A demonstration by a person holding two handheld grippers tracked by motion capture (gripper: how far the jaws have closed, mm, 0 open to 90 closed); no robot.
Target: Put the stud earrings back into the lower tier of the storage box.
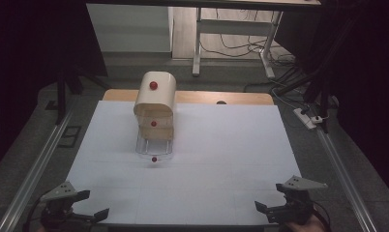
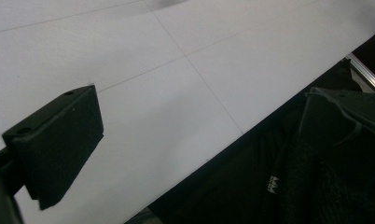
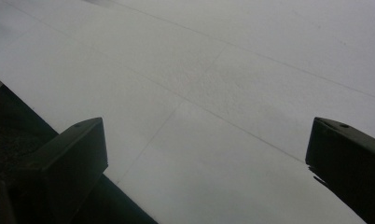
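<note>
A cream box with a rounded lid point(image 1: 155, 94) and a red knob point(image 1: 153, 85) stands at the back left of the white table point(image 1: 221, 145). Below the lid are wooden tiers with a second red knob point(image 1: 153, 123). A see-through lower part point(image 1: 154, 146) juts toward me, with a third red knob point(image 1: 154, 159) at its front. My left gripper point(image 1: 92, 204) hovers open over the near left corner, empty point(image 2: 190, 135). My right gripper point(image 1: 271, 197) is open and empty over the near right edge point(image 3: 209, 163).
A wooden strip point(image 1: 231, 98) runs along the table's far edge. Metal rails point(image 1: 42, 154) flank both sides. Beyond stand a desk frame point(image 1: 197, 43), floor cables point(image 1: 241, 48) and a power strip point(image 1: 306, 118). Dark clothing point(image 2: 316, 186) lies below the near edge.
</note>
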